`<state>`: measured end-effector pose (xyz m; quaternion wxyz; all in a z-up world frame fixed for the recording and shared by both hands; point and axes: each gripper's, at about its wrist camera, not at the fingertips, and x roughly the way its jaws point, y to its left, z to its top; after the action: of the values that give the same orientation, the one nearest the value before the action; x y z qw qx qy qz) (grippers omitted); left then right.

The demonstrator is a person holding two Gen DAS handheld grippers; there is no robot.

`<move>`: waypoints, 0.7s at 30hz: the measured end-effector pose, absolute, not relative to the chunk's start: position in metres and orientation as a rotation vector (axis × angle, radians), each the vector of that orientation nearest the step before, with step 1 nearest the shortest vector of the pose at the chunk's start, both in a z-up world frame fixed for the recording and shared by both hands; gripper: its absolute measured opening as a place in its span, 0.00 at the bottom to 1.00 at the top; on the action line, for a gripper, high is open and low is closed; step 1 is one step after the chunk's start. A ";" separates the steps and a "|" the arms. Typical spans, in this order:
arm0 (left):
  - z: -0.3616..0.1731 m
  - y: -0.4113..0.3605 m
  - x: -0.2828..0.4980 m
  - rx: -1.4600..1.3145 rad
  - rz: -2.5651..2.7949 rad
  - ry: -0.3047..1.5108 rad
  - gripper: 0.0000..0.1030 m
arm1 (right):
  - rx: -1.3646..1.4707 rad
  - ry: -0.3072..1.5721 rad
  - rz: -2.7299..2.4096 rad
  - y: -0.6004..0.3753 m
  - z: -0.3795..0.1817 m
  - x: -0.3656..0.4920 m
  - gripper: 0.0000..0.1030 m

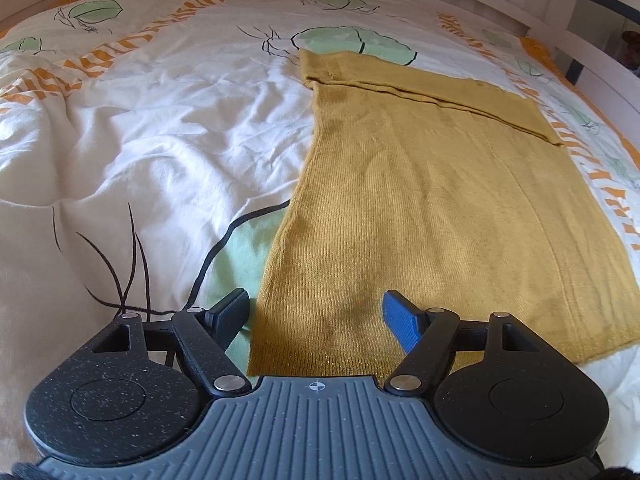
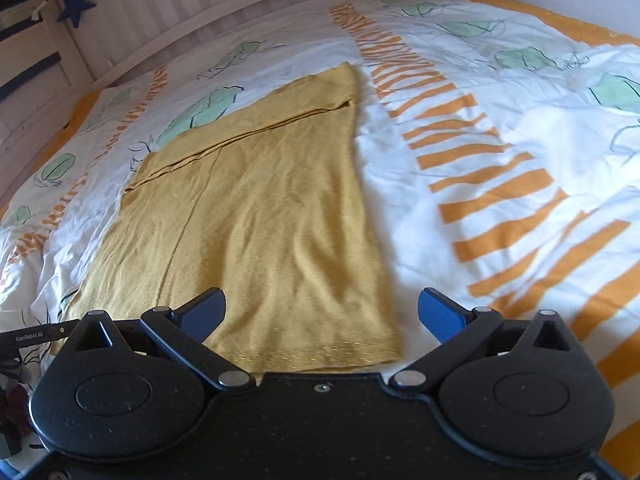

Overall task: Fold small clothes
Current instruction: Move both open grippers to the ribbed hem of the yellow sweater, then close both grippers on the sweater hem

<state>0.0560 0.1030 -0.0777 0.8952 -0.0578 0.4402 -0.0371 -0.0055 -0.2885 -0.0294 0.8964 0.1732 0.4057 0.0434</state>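
A: A bed with a white duvet cover (image 1: pixel 160 140) printed with green leaves and orange stripes; the mustard-yellow knitted garment (image 1: pixel 420 200) lies flat mid-bed, hem toward the near edge.

B: Grippers?

A: Left gripper (image 1: pixel 316 320) and right gripper (image 2: pixel 322 314) both gape wide, holding nothing, above the hem corners.

B: So probably pinch both corners next, then fold the hem away.

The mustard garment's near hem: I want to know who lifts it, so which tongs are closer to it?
About equal. The left tongs hover open over the mustard garment at its left hem corner; the right tongs hover open over its right hem corner.
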 end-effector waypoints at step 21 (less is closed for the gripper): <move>-0.082 0.117 0.059 -0.192 -0.150 0.994 0.70 | 0.403 1.026 0.204 -0.295 -0.056 0.017 0.95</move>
<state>0.0588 0.1165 -0.0815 0.8718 -0.0918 0.4758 -0.0718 0.0171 -0.2948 -0.0557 0.8469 0.1912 0.4866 0.0967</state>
